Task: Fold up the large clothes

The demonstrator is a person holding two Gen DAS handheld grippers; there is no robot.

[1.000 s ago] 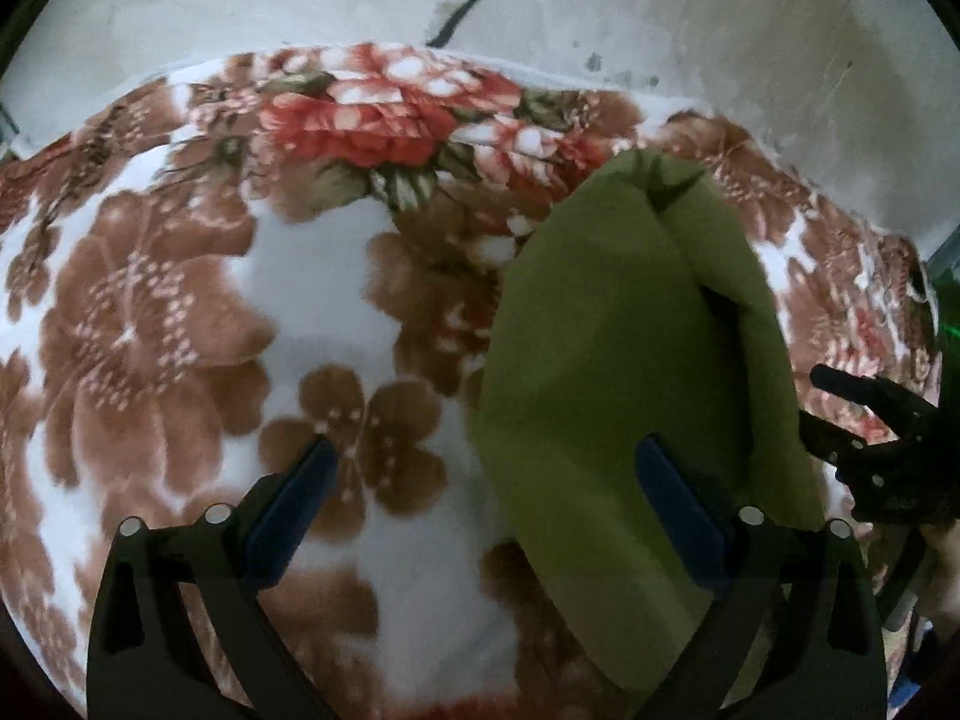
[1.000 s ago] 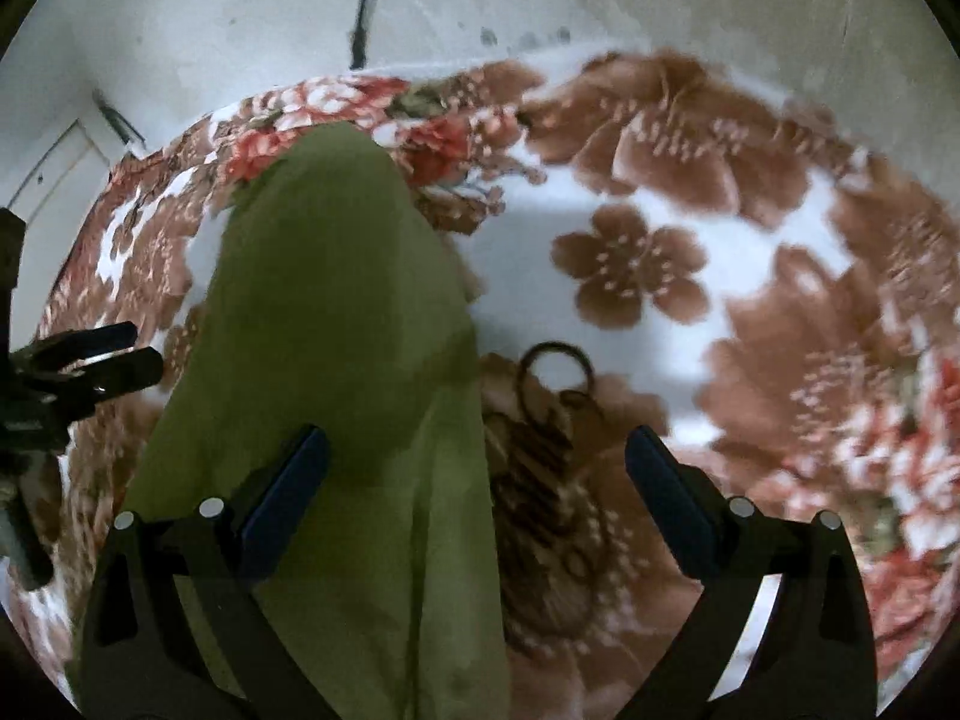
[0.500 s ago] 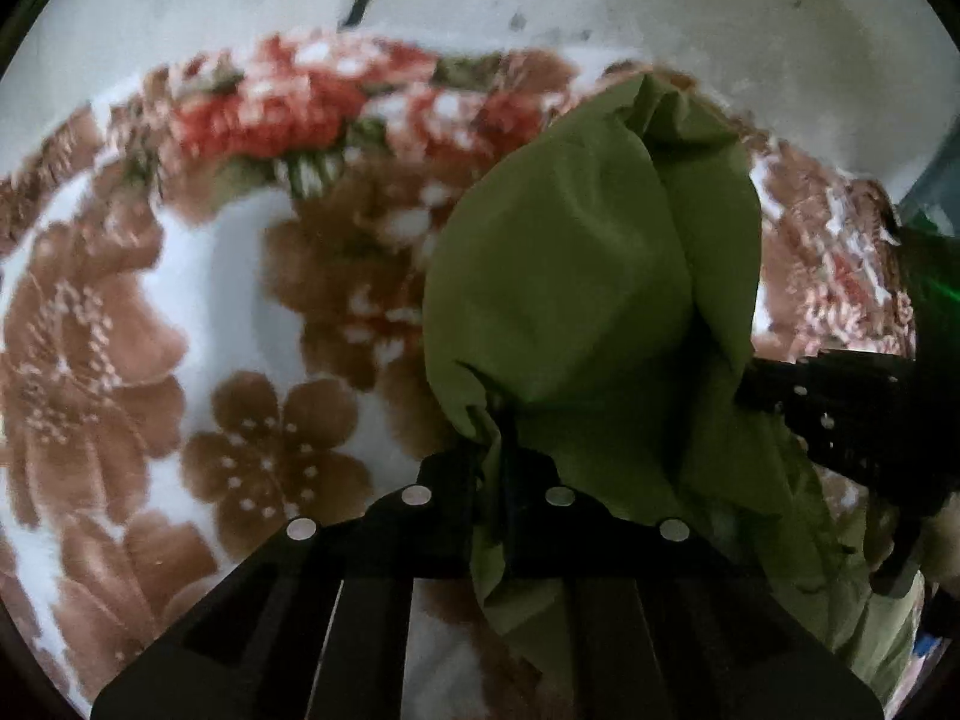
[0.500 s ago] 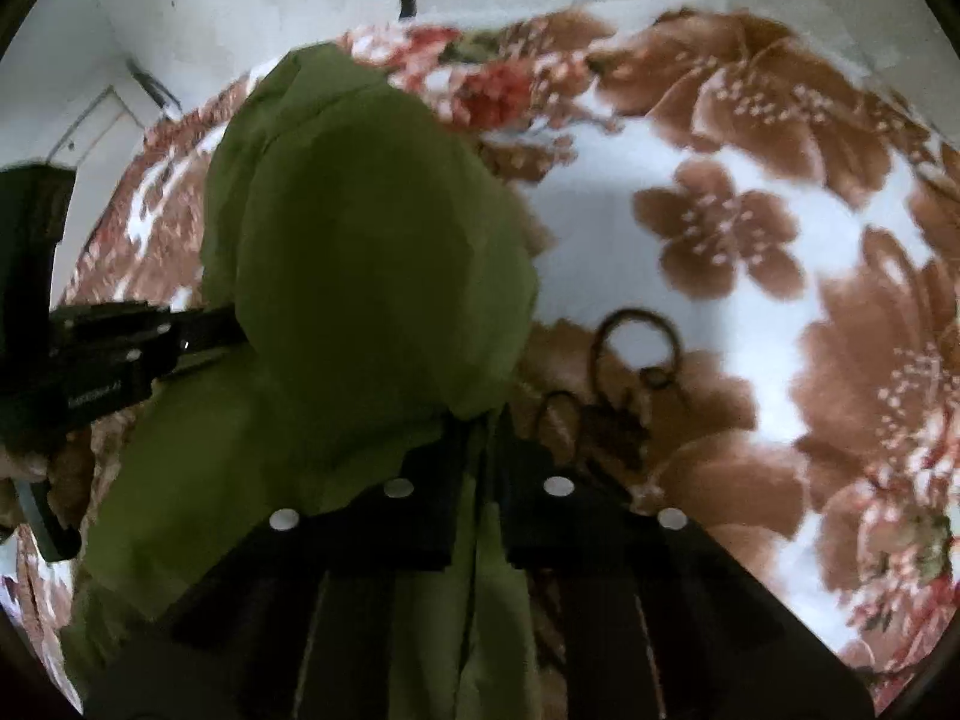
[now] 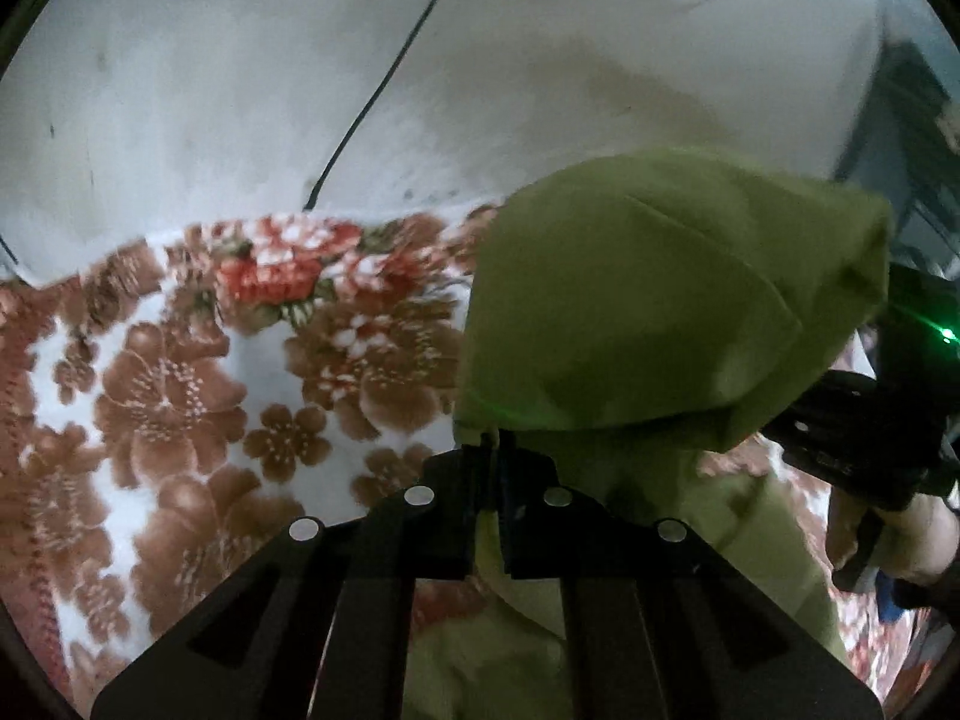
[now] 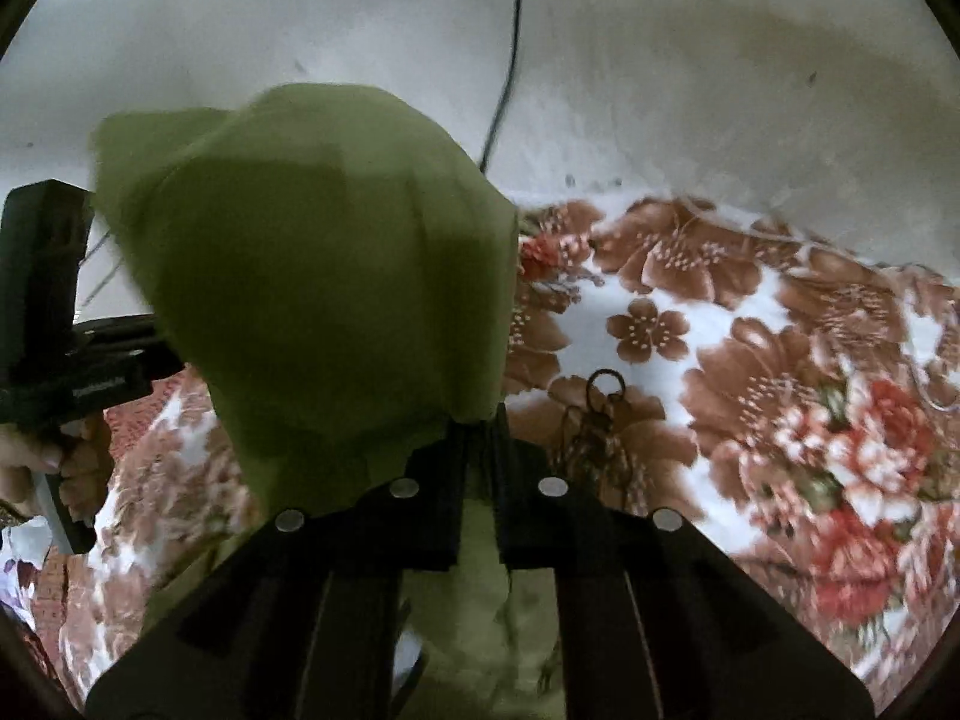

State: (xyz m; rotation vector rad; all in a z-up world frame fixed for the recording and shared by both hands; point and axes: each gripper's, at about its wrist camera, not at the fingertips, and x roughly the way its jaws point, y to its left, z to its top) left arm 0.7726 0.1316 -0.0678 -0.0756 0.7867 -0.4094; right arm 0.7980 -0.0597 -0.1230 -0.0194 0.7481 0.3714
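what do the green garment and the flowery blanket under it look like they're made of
Olive-green garment: thin matte woven cloth, probably cotton or a blend; it drapes in soft folds with no sheen. Brown-and-red floral blanket: plush fleece, likely synthetic; its surface looks fuzzy and the print edges soft.

I get 2 dim, warm-tinted fisheye views with black corners and strong bending toward the rims. The wall [image 5: 540,60] is the brightest area, evenly lit and soft. The cloth [image 5: 648,312] is smeared by motion blur, worst along its top edge, and its underside sits in shadow. The blanket [image 6: 750,360] pattern blurs too. A green light [image 5: 947,334] flares at my left view's right edge.
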